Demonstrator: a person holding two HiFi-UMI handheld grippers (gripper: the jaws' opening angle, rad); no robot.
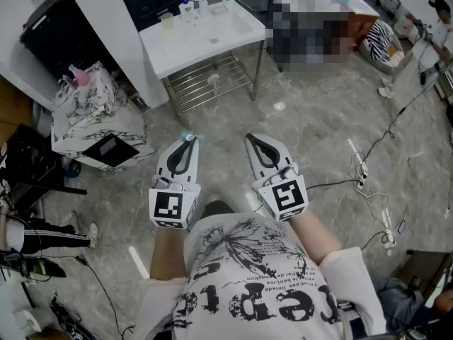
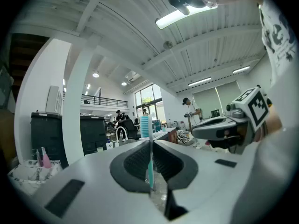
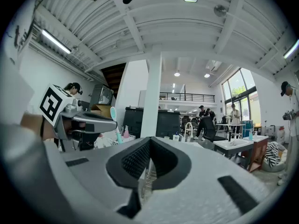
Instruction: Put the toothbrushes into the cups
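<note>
1. The left gripper (image 1: 187, 142) is clamped narrow on a teal toothbrush (image 2: 149, 148). The right gripper (image 1: 256, 140) has its jaws together with nothing between them. Both are level in front of the person.

2. The step in hand looks like carrying the toothbrush to a cup (image 1: 167, 22). The cup stands on the white sink table (image 1: 205, 52), at 12 o'clock in the head view and well apart from both grippers.

3. To do it well:
   - The grip should be firm for the whole carry, since the pads pinch only a thin handle.
   - Bring the toothbrush in above the cup's rim rather than from the side.
   - Lower the handle end into the cup, and open the jaws only once it is inside.

4. In the left gripper view the toothbrush's long axis runs from 12 to 6 o'clock, across the jaws.
   - The bristle head sits at 12 o'clock, above the pads.
   - The handle hangs toward 6 o'clock, so it already points the right way for the cup.
</note>
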